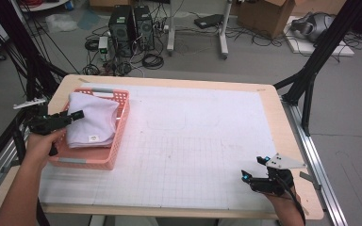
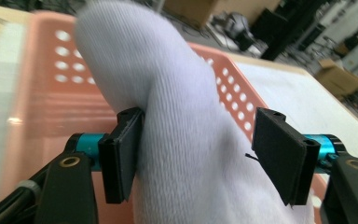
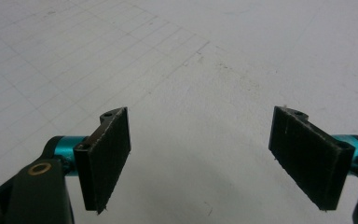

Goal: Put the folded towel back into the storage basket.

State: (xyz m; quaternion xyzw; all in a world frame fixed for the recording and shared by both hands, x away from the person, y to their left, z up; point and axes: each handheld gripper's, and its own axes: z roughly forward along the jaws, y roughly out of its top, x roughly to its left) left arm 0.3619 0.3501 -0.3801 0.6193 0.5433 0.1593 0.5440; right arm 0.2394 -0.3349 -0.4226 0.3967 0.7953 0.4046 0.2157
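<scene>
Both grippers are black, with teal barrels behind flat, ribbed black jaws and brass-ringed pivots. The right gripper [image 1: 253, 174] carries a grey three-cornered plate at its 1 o'clock and trails a black cable. The left gripper [image 1: 78, 114] has a similar plate at its 10 o'clock. Forearms are bare.

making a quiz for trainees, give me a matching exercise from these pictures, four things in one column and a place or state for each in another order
Things:
1. white folded cloth
2. pink basket
3. left gripper
4. right gripper

Places or states:
a. jaws wide over the bare gridded mat
b. lies inside the basket
c. stands at the table's left end
d. jaws either side of the cloth, one pad clear of it

Pairs: 1-b, 2-c, 3-d, 4-a
</scene>
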